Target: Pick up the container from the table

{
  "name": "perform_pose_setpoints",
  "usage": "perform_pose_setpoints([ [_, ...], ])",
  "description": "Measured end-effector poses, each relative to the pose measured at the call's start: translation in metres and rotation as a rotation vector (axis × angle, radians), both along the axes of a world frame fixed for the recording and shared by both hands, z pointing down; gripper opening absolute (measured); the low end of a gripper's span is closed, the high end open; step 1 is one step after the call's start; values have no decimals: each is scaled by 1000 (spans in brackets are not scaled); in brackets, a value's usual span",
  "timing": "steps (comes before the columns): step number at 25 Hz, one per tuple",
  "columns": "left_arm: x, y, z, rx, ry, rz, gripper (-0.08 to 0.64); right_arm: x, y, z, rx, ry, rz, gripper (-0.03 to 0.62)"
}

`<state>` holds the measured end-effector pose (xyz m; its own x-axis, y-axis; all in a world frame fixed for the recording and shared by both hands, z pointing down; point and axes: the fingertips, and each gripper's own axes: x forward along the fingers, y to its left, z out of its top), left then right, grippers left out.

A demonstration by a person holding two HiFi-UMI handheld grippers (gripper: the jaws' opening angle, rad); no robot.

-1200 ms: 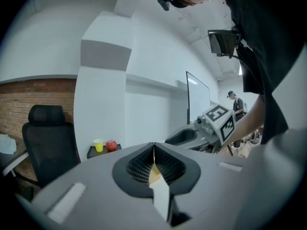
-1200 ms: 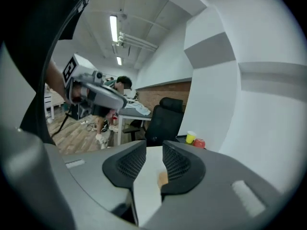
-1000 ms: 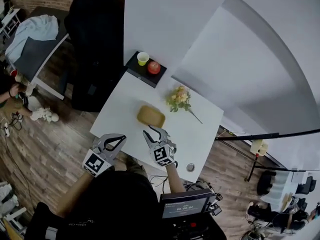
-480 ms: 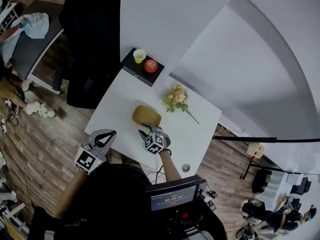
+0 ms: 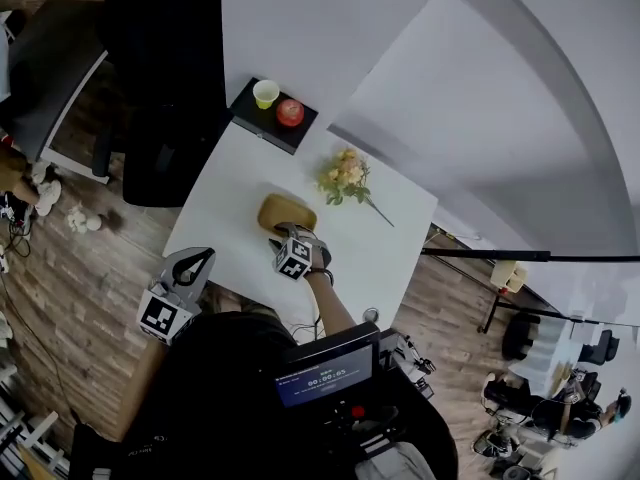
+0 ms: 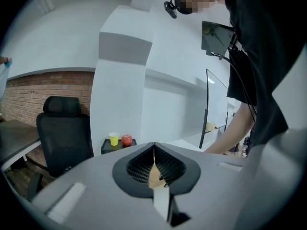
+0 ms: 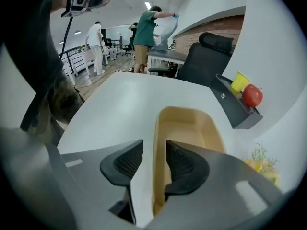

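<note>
Where the head view is read from its left side, a black office chair (image 5: 160, 118) stands on the wooden floor beside the white table (image 5: 215, 203). The left gripper (image 5: 205, 256) is held at the table's near left edge, well apart from the task's item. Its own view shows the two jaws pressed together along their length, with nothing gripped between them.

At the far corner of the table sits a black tray (image 5: 275, 136). It carries a yellow cup (image 5: 265, 93) and a red apple (image 5: 290, 112), the two just beside each other.

The container (image 5: 283, 211), a tan, rounded, open-topped dish, rests flat on the table near its middle. The right gripper (image 5: 286, 232) points steeply down at the container's near end. In the right gripper view its jaws stand spread and have just been opening. The container's side wall runs between them, with one jaw outside over the table top and the other inside the dish. A strip of white table shows between the outer pad and the wall, so no clamp is made. The container is not lifted.

To the right of the container, near but apart from it, lies a sprig of pale yellow flowers (image 5: 343, 176), its stem trailing toward the table's right edge.
</note>
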<state>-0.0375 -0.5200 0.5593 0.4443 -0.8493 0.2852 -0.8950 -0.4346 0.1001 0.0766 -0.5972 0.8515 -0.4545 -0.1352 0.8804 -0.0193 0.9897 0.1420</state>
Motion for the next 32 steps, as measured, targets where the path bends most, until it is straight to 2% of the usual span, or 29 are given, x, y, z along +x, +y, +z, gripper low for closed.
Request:
perform_pose_setpoints([
  [4,-10,3,-1,2,-4,-10,3,-3,0,11,-1,34,17,149],
  [8,-18,5,-2,15,-1,-21,3,-6,-4,9,8,42,60,69],
  [11,-23,5,-1,64,-12,-15,3,-7,-3,7,4,57,71,66],
  [20,-38,-2,-3,67,20,-36,3,-31,-16,-36,97,-12,43,34],
  [22,-46,-4,-4,78,37,-49,3,-40,-18,-57,139,-40,24,31],
  [25,-57,-14,-9,67,109,-64,17,-55,-21,-98,235,-89,-27,28],
  [29,-66,-28,-14,32,216,-44,65,-75,-19,-166,421,-168,-104,24],
  [32,-69,-34,-25,29,292,-7,134,-91,-9,-217,579,-214,-178,21],
])
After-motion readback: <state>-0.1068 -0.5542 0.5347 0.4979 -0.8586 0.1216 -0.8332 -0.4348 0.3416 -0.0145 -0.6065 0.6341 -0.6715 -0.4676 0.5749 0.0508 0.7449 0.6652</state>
